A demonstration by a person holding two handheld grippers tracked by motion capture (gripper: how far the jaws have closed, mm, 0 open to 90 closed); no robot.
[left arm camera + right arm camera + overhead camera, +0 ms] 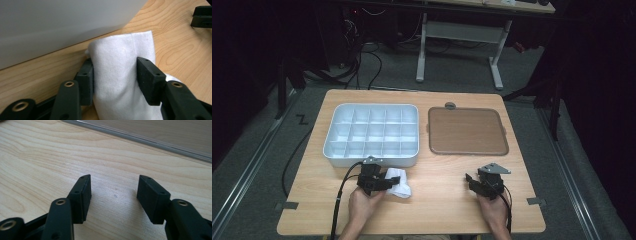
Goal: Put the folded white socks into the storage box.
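Note:
A folded white cloth (401,186) lies on the wooden table (442,205), just in front of the white compartment tray (371,162). My left gripper (388,182) is shut on it. In the left gripper view both black pads (86,77) press the sides of the cloth (120,47), which bulges between them, with the left gripper (115,72) pointing along the tray wall (62,22). Over bare wood at the front right, my right gripper (469,181) stands open. The right gripper view has nothing between the jaws of the right gripper (113,192).
The white tray has several compartments, none with anything in it. A flat brown tray (467,131) lies to its right, and its rim (150,140) runs across the top of the right gripper view. A desk frame and cables stand beyond the table.

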